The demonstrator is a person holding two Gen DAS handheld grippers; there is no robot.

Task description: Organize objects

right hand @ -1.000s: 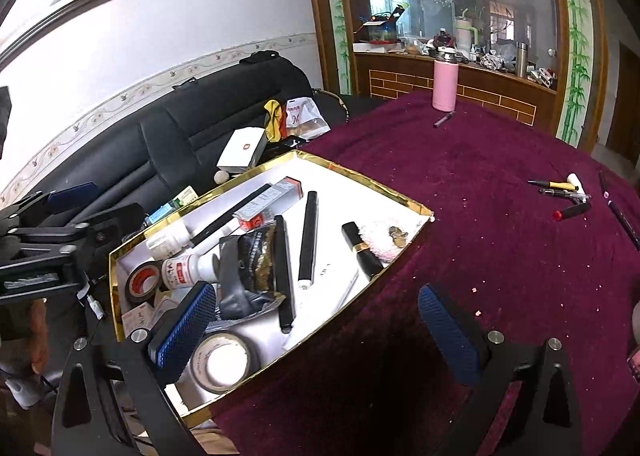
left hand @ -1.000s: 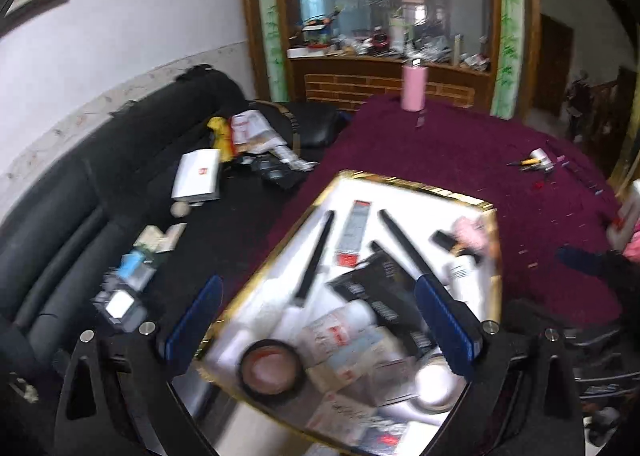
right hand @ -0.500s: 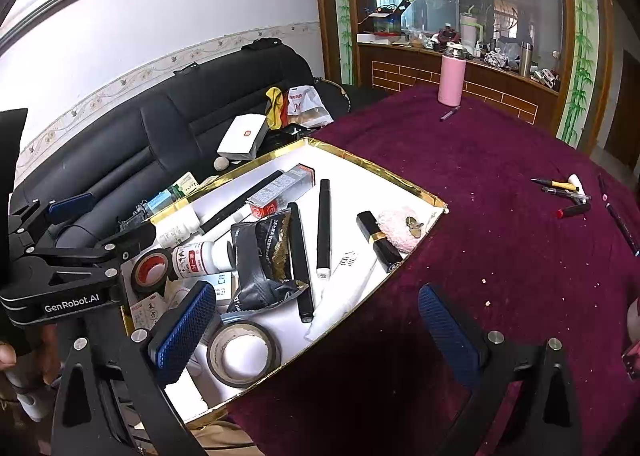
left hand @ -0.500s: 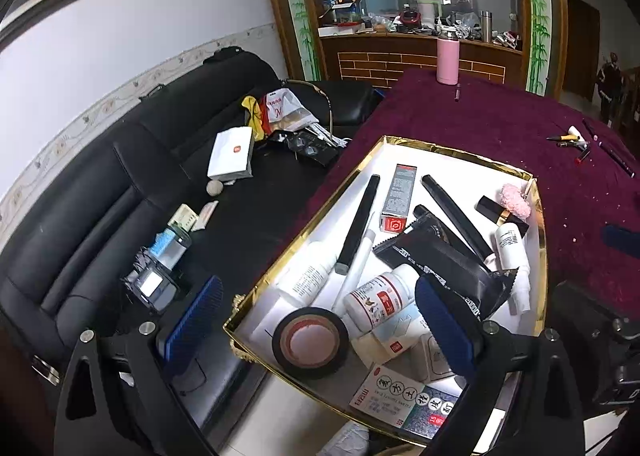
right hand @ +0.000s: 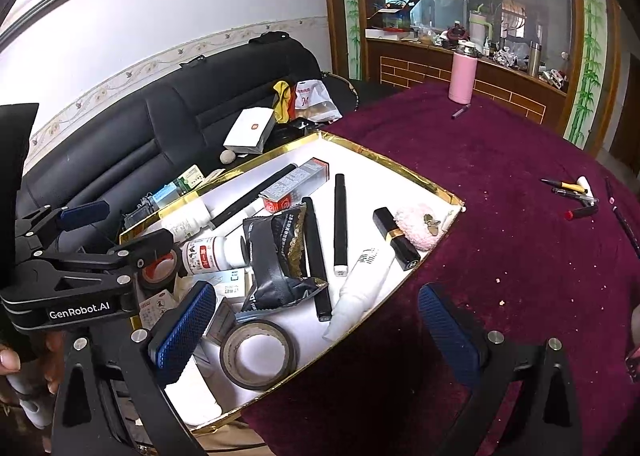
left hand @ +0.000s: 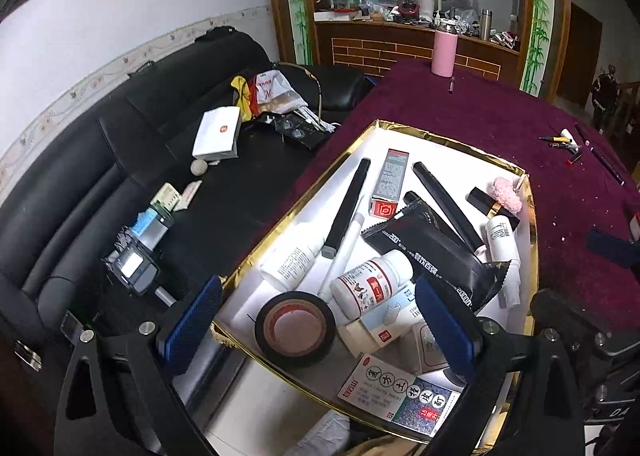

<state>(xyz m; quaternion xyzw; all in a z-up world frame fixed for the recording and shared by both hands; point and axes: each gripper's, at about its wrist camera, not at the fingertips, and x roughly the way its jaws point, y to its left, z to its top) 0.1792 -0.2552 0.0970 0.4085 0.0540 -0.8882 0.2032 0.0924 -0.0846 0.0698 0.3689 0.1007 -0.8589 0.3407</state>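
Note:
A gold-rimmed white tray (left hand: 448,140) (right hand: 384,160) lies on the maroon table, full of items: a black tape roll (left hand: 296,326), a white pill bottle (left hand: 374,282) (right hand: 212,254), a black foil pouch (left hand: 436,256) (right hand: 280,256), black sticks (left hand: 346,208), a lipstick (right hand: 396,238), a pink puff (left hand: 508,194) (right hand: 416,230) and a grey tape roll (right hand: 258,354). My left gripper (left hand: 316,330) is open and empty over the tray's near end. My right gripper (right hand: 316,330) is open and empty over the tray's near corner. The left gripper (right hand: 84,252) also shows in the right wrist view.
A black sofa (left hand: 120,144) with a white box (left hand: 218,134), bags and small items runs along the tray's left. A pink bottle (left hand: 445,54) (right hand: 463,76) stands at the table's far edge. Pens and a red lipstick (right hand: 576,196) lie at the right.
The left gripper has pulled back and steadied, so more of the tray and sofa shows. The right gripper has shifted slightly closer over the tray. Both stay open.

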